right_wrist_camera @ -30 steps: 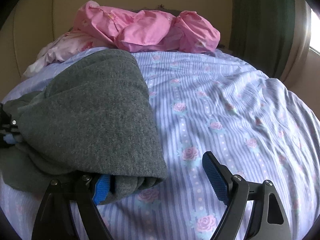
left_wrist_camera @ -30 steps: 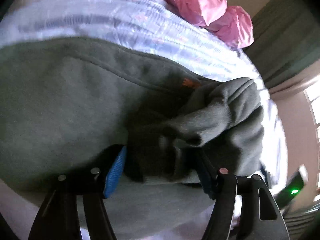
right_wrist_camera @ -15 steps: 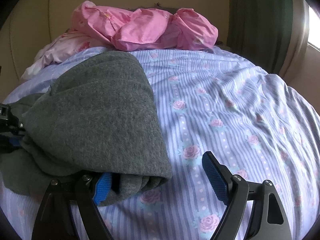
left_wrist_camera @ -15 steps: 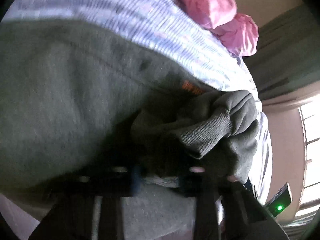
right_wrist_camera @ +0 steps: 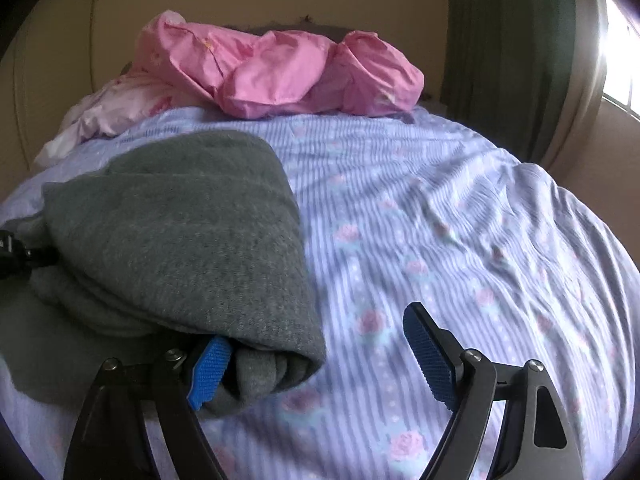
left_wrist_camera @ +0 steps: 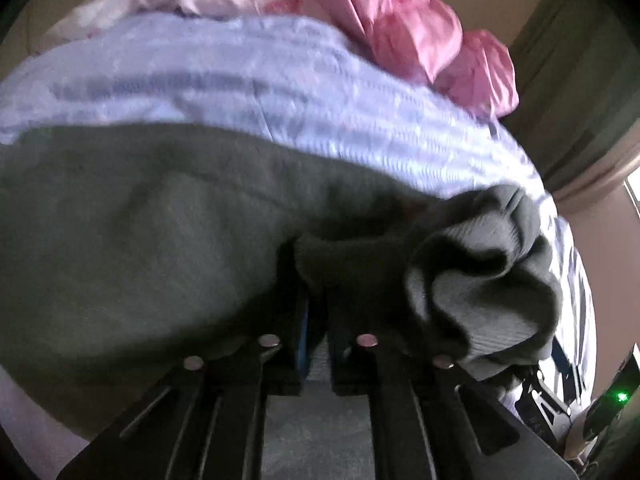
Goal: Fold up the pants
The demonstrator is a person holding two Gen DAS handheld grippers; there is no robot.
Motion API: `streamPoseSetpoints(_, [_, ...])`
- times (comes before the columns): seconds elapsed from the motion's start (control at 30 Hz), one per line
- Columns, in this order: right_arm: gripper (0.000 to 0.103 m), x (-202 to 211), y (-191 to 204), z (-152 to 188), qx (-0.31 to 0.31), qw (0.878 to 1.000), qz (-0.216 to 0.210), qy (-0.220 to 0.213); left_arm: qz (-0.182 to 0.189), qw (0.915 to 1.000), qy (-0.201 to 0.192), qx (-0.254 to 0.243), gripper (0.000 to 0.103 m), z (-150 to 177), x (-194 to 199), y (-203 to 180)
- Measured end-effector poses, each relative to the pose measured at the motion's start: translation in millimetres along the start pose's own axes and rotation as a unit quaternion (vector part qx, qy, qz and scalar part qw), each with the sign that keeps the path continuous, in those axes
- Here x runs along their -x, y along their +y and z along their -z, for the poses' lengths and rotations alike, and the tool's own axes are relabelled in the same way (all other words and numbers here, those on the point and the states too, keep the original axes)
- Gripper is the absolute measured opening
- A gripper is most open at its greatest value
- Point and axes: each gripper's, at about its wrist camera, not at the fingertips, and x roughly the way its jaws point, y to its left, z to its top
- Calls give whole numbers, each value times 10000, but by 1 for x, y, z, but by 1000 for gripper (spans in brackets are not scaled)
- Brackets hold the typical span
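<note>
Grey sweatpants [right_wrist_camera: 176, 236] lie folded over on the striped floral bed sheet [right_wrist_camera: 440, 220], at the left in the right wrist view. My right gripper [right_wrist_camera: 316, 360] is open, its left pad against the rolled fold edge, its right pad over bare sheet. In the left wrist view the pants [left_wrist_camera: 140, 240] fill the frame, with a bunched ribbed cuff [left_wrist_camera: 480, 280] at the right. My left gripper [left_wrist_camera: 318, 344] is shut on a fold of the pants fabric. The left gripper also shows at the left edge of the right wrist view [right_wrist_camera: 16, 258].
A crumpled pink cover [right_wrist_camera: 288, 76] and pale pink bedding [right_wrist_camera: 112, 112] lie at the head of the bed. A green curtain [right_wrist_camera: 508, 48] and bright window stand at the right. A device with a green light [left_wrist_camera: 620, 396] sits at the bed's right edge.
My left gripper has closed from open onto the pants fabric. The right gripper stays open and has moved slightly closer along the fold edge.
</note>
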Motion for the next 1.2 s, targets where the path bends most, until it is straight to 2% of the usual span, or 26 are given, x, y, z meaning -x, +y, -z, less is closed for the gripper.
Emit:
streamPoseSetpoints(0.03, [83,0,0,2,62,10000,14,-15,-4,9999,138,-35,20,2,-2,-2])
streamPoseSetpoints(0.07, [83,1,1,5,155,9999,47,-37,-48,9999,114,-99,25,3,2,-3])
streamPoseSetpoints(0.1, [83,1,3,6,248,9997,55,-63,-160,9998,-18,-154,36,4,12,-4])
streamPoseSetpoints(0.13, [83,1,5,7,309,9995,55,-82,-341,9985,-392,-197,44,6,31,-6])
streamPoseSetpoints(0.2, [83,3,9,8,390,9992,13,-98,-427,9922,-1118,-346,64,12,64,-13])
streamPoseSetpoints(0.23, [83,3,11,8,384,9992,-38,-78,-344,9870,-1493,-491,68,14,83,-21])
streamPoseSetpoints(0.27, [83,3,13,8,367,9992,-109,-59,-185,9854,-1571,-633,76,13,90,-29])
streamPoseSetpoints(0.33, [83,4,16,9,373,9992,-152,-73,317,9871,-1294,-887,78,4,90,-46])
streamPoseSetpoints(0.4, [83,4,16,9,370,9992,-163,-65,542,9914,-925,-757,78,-9,76,-52])
streamPoseSetpoints(0.5, [83,4,12,8,215,9996,-199,6,562,9966,-560,-207,77,-19,54,-42])
streamPoseSetpoints(0.6, [83,5,11,4,154,9997,-171,15,986,9949,7,232,77,-17,26,-35])
streamPoseSetpoints(0.63, [83,6,12,4,160,9997,-179,-16,1013,9936,212,449,77,-15,16,-32])
streamPoseSetpoints(0.7, [83,4,11,3,158,9997,-172,-21,966,9926,268,691,77,-11,8,-27])
streamPoseSetpoints(0.73, [83,2,12,4,158,9998,-155,9,1055,9917,267,692,77,-9,5,-27])
streamPoseSetpoints(0.77, [83,0,11,4,163,9997,-151,38,1154,9904,267,716,71,-9,3,-26])
streamPoseSetpoints(0.8, [83,-2,11,5,171,9997,-152,58,1287,9885,251,752,58,-7,1,-26])
streamPoseSetpoints(0.83, [83,-5,10,6,165,9997,-147,105,1444,9861,238,786,50,-5,2,-27])
streamPoseSetpoints(0.87, [83,-7,9,7,144,9997,-159,142,1604,9837,230,781,35,-5,2,-28])
streamPoseSetpoints(0.97, [83,-13,4,9,-28,9993,-272,260,1895,9774,213,914,30,-5,1,-31])
streamPoseSetpoints(1.0, [83,-13,3,9,-68,9991,-314,259,1930,9760,264,978,24,-6,-1,-33])
streamPoseSetpoints(1.07, [83,-16,0,9,-104,9988,-361,308,1904,9766,260,966,10,-7,0,-33])
streamPoseSetpoints(1.13, [83,-18,-3,9,-194,9983,-409,368,1730,9830,37,620,7,-9,11,-35])
streamPoseSetpoints(1.2, [83,-18,-5,9,-247,9982,-392,391,1340,9899,-414,184,7,-10,33,-39])
